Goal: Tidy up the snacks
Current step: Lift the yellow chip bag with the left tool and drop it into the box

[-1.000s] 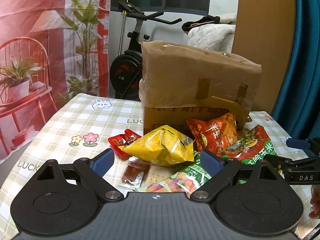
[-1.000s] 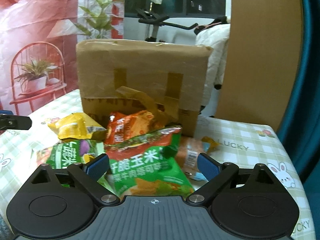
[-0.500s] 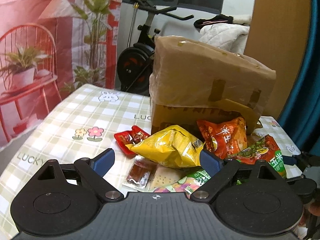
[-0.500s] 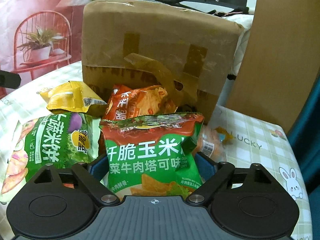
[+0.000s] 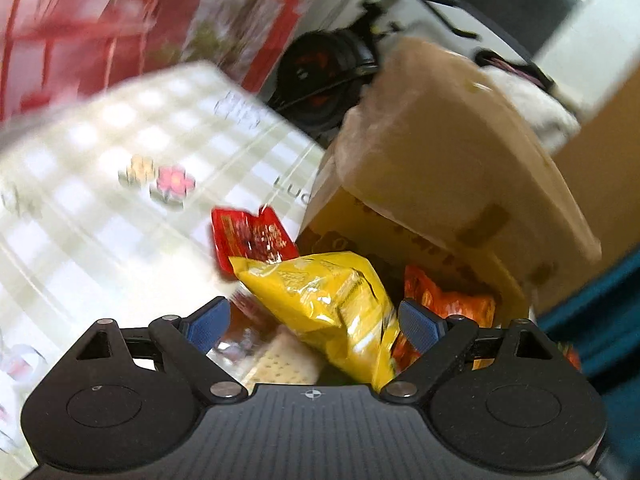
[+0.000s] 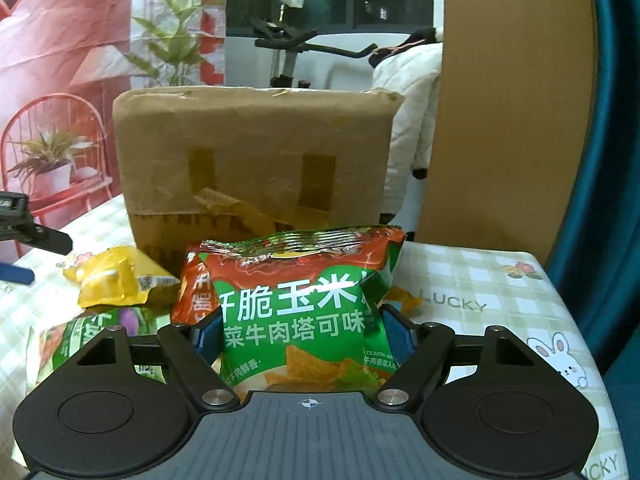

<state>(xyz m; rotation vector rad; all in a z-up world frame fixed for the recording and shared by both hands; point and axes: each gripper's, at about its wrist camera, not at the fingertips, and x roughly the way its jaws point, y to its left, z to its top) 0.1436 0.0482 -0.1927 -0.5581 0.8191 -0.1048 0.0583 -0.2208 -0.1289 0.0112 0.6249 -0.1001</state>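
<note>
1. My right tongs [image 6: 304, 330] have closed on the green corn chip bag [image 6: 298, 308]. Half a second ago their pads only flanked it; now they pinch its sides in and the bag stands upright between them, apparently raised off the pile. I judge the first snack is in hand and ready to be carried off.

2. My left tongs [image 5: 314, 318] are spread wide and grip nothing. They have swung in over the pile and tilted, so their view is smeared. The yellow bag [image 5: 332, 300] now sits between the pads, nearer the right one, and I cannot tell whether that pad touches it. A second grasp looks possible next.

3. Just past the green bag, to its left, the orange bag [image 6: 196, 292] leans against it, and the yellow bag lies further left on the checked tablecloth [image 6: 480, 280].

4. Ahead of the left tongs lies a small red packet [image 5: 252, 236].

5. Beyond all the snacks stands the taped cardboard box [image 6: 256, 152], a likely place for them, though its opening is not visible.
</note>
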